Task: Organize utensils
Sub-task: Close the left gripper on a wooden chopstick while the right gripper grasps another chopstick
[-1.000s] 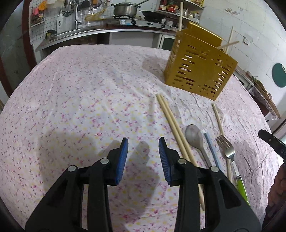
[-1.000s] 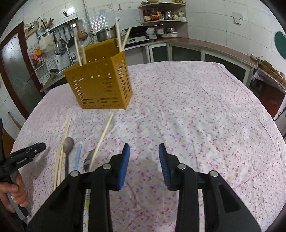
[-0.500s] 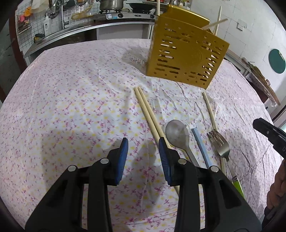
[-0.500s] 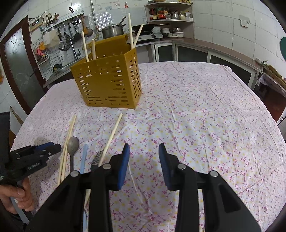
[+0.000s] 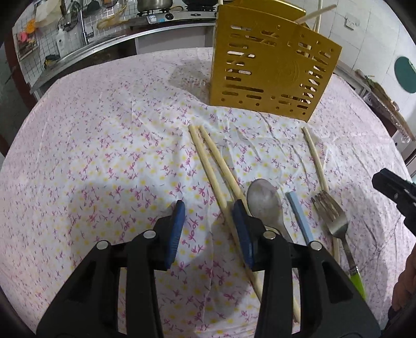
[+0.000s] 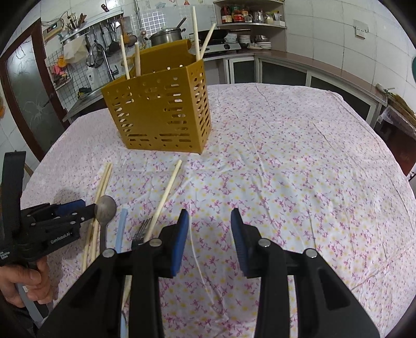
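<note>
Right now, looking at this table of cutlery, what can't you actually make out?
- Spoon handle: left wrist view, hidden under the left tongs.
- Fork handle: right wrist view, hidden behind the right tongs.
- Yellow holder inside: both views, walls hide how its compartments divide and where the standing chopsticks end.
- Shelf jars: right wrist view, too small to read.

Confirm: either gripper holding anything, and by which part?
Nothing held. Left gripper open, its fingers straddling the pair of pale wooden chopsticks; right gripper open over bare cloth.

Loose chopsticks: three; four in holder. One spoon, one fork.
</note>
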`<state>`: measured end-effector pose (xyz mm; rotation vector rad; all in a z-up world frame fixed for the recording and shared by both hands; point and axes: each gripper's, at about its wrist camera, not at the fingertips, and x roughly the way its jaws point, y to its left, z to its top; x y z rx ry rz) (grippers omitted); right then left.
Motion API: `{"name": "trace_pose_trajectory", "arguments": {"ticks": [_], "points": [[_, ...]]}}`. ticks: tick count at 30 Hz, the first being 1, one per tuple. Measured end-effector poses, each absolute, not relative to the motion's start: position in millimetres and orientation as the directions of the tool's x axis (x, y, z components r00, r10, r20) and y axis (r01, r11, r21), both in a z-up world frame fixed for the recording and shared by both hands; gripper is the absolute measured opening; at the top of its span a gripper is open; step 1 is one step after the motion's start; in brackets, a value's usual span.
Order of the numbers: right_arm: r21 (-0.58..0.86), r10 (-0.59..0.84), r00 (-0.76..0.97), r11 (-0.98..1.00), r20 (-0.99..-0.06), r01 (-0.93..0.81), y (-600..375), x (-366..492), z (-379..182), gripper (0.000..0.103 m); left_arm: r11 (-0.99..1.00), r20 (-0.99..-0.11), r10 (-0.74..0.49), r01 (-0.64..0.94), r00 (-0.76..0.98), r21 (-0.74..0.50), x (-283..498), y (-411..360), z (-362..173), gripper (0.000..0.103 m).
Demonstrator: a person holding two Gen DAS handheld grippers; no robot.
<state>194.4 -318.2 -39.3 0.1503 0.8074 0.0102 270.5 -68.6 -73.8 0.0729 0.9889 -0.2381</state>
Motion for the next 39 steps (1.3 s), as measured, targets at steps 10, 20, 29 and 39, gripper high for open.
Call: {"name": "trace_pose_trajectory", "arguments": {"ticks": [10, 20, 29, 39], "points": [[0.179, 0.116, 0.65, 0.983, -0.751, 0.032, -301, 253, -45, 0.034, 0.976, -0.841, -0.141, 0.214, 0.523, -0.031, 322, -74, -72, 0.038], [0.145, 0.092, 0.574, 0.988, -0.814, 0.047, -274, 305, -65, 0.033, 0.976, -0.845, -0.144, 0.214, 0.515, -0.036, 358, -76, -69, 0.033], [0.072, 0.035, 0.59, 0.997, -0.806, 0.039, -262, 307, -69, 0.01, 0.972, -0.833, -0.147, 0.232, 0.533, -0.023, 365, -72, -69, 0.008], [0.138, 0.059, 0.636, 0.988, -0.77, 0.075, -294, 283, -49, 0.009, 0.972, -0.801, -0.192, 0.225, 0.567, -0.074, 354, -49, -52, 0.004]]}}
